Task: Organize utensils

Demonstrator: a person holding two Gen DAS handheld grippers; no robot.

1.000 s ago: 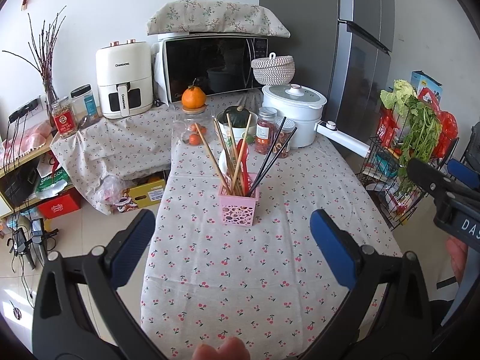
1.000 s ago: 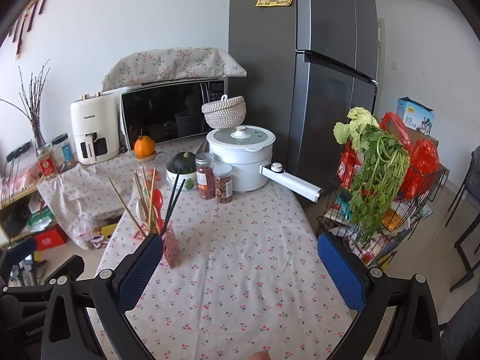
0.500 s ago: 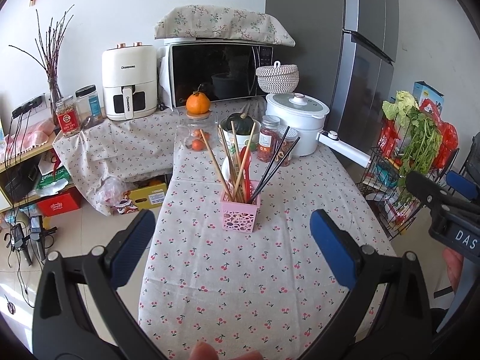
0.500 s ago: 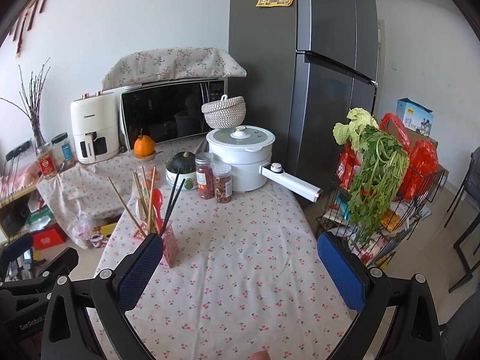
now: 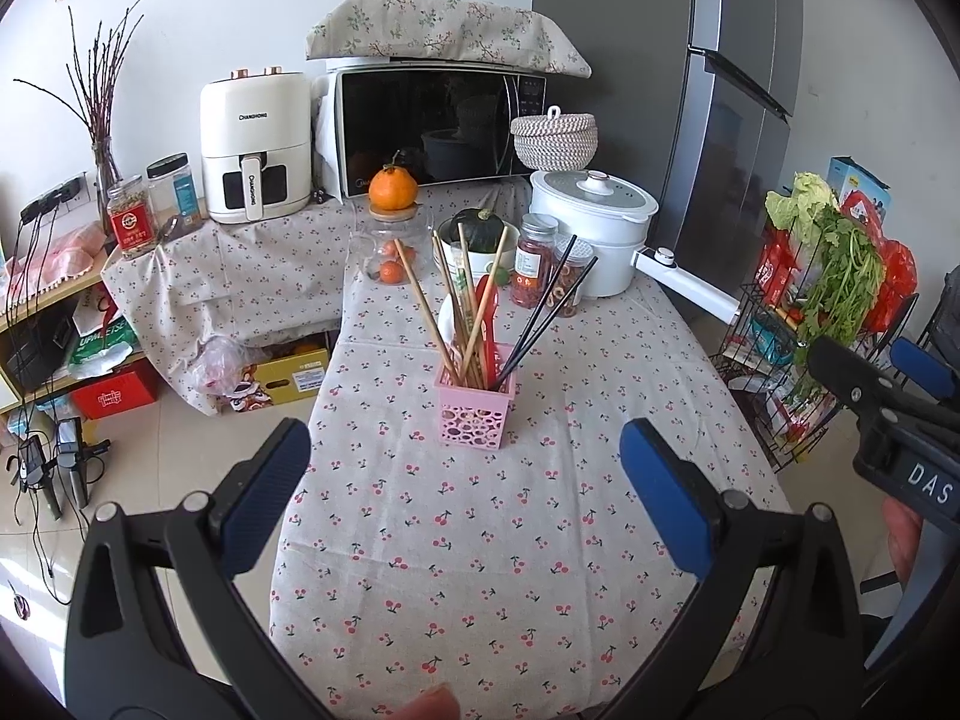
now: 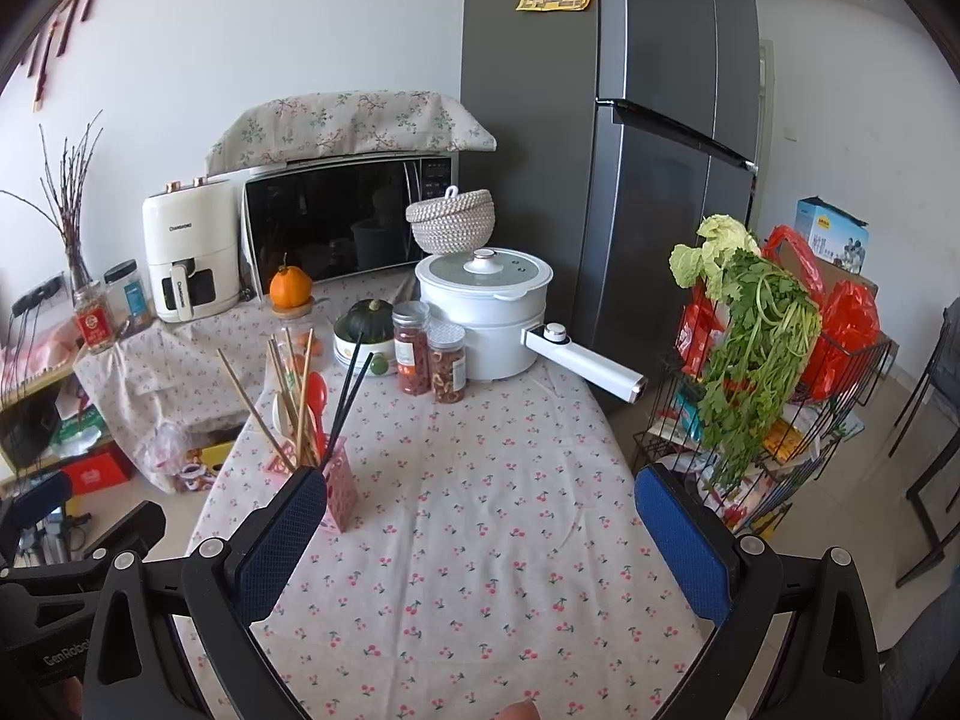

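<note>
- Near half of table (image 5: 480, 540) bare; open approach.
- Pink holder (image 5: 475, 403) with chopsticks (image 5: 456, 306) mid-table.
- Jars (image 5: 534, 267), pot (image 5: 591, 228) crowd far end.

**Bright daylight, strong fisheye bend**

Both views are evenly lit by soft daylight, with only faint shadows on the tablecloth (image 5: 480, 516). The fridge (image 6: 660, 120) carries a dull sheen, and the microwave door (image 5: 432, 126) mirrors the room darkly. Focus is sharp throughout. Straight lines bow near the edges, and the corners fall into black vignette.
</note>
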